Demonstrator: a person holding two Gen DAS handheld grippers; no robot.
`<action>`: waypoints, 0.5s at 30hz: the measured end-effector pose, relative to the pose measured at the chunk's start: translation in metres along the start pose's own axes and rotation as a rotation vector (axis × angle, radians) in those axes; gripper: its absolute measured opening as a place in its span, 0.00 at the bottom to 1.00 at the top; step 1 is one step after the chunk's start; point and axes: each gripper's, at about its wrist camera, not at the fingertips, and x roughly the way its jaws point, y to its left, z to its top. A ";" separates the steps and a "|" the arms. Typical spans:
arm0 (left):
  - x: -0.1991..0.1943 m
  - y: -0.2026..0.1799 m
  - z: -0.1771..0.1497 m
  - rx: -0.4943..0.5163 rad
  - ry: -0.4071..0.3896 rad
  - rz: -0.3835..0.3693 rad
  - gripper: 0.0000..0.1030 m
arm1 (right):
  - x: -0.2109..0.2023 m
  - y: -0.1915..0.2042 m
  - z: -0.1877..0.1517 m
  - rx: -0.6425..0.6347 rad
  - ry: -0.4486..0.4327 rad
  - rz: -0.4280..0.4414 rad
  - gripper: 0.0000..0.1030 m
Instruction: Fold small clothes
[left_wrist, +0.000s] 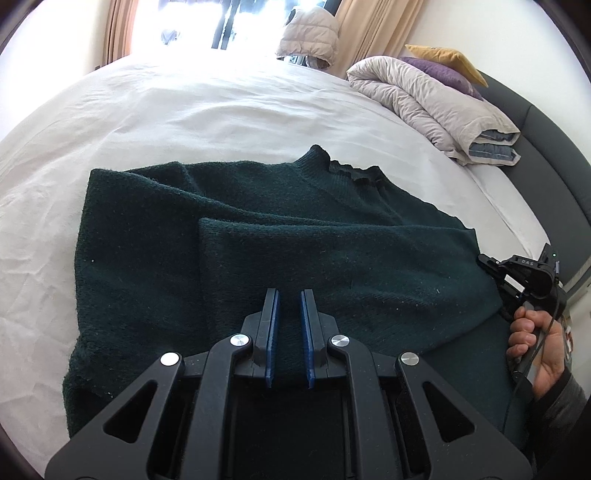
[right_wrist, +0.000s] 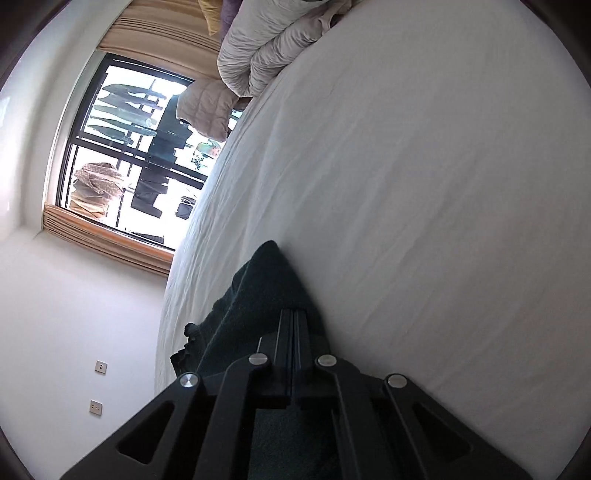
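A dark green knit sweater (left_wrist: 258, 236) lies on the white bed sheet (left_wrist: 184, 107), collar away from me, one sleeve folded across its body. My left gripper (left_wrist: 290, 295) hovers over the sweater's lower middle, blue-padded jaws slightly apart with nothing between them. My right gripper (left_wrist: 491, 264), held in a hand, sits at the sweater's right edge. In the right wrist view the right gripper (right_wrist: 294, 314) is rolled sideways, jaws closed on a fold of the sweater (right_wrist: 258, 284) lying against the sheet (right_wrist: 406, 184).
A folded beige duvet (left_wrist: 424, 96) with purple and yellow pillows (left_wrist: 443, 66) lies at the bed's far right by a dark grey bed frame (left_wrist: 546, 155). A window (right_wrist: 129, 155) with curtains and a padded jacket (left_wrist: 310, 37) stand beyond the bed.
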 end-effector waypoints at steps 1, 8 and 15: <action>0.000 0.001 0.000 -0.003 0.000 -0.001 0.11 | -0.006 0.004 0.002 -0.031 -0.016 -0.053 0.00; -0.010 -0.006 -0.002 0.005 0.006 0.006 0.11 | -0.088 0.022 -0.018 -0.054 -0.085 0.085 0.20; -0.011 -0.010 -0.008 0.016 0.009 0.013 0.11 | -0.068 0.037 -0.089 0.033 0.138 0.160 0.56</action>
